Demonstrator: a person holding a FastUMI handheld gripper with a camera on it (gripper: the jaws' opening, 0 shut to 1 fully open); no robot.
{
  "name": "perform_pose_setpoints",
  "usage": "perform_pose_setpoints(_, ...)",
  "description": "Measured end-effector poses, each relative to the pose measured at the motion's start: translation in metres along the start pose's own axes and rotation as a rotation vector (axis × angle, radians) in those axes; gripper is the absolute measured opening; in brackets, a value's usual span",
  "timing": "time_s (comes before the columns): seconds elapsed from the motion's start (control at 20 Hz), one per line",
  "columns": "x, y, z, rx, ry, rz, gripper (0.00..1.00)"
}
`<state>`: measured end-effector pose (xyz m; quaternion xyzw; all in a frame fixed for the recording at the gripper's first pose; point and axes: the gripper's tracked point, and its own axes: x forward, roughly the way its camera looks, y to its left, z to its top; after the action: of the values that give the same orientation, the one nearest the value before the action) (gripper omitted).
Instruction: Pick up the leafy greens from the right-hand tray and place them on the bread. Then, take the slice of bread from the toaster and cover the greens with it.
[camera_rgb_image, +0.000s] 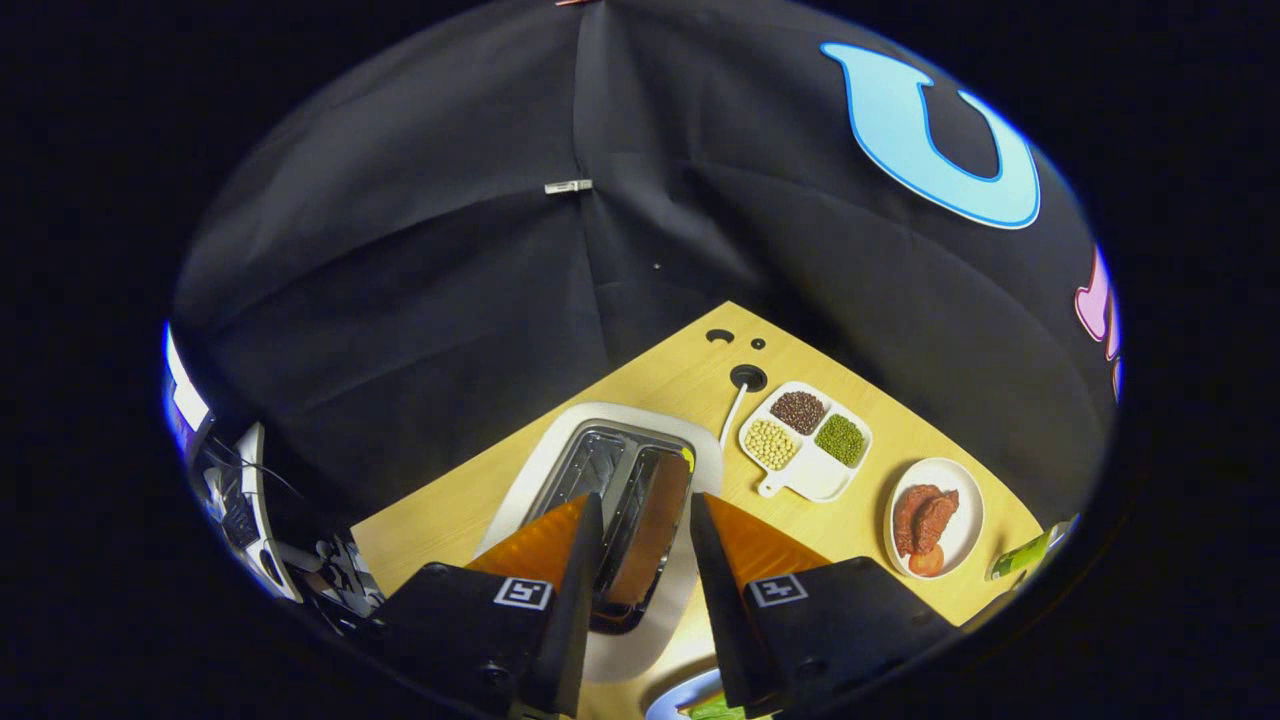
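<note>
Greens (712, 710) at lower centre look already placed; my fingers (645, 540) hang open and empty over the toaster (610, 500), bread slice (655, 535) still unpulled.

The gripper (645, 525) hangs above the white toaster (610, 500), fingers parted, with open air around them. The bread slice (655, 525) stands in the slot next to the empty one (590, 470). Bare tabletop (440, 520) lies beside the toaster; on the other side crowd a cord (733, 410), a divided dish of beans (805, 440) and a plate of meat (935, 518).
</note>
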<state>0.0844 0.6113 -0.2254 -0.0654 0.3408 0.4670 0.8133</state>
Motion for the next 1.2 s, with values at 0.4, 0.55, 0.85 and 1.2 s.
perform_pose_setpoints(0.4,0.002,0.009,0.007,0.04,0.013,-0.001,0.16)
perform_pose_setpoints(0.55,-0.03,0.006,0.02,0.046,-0.044,0.019,0.16)
perform_pose_setpoints(0.85,-0.121,-0.021,0.04,0.057,-0.181,0.02,0.16)
perform_pose_setpoints(1.2,-0.201,-0.082,-0.019,0.125,-0.178,-0.058,0.16)
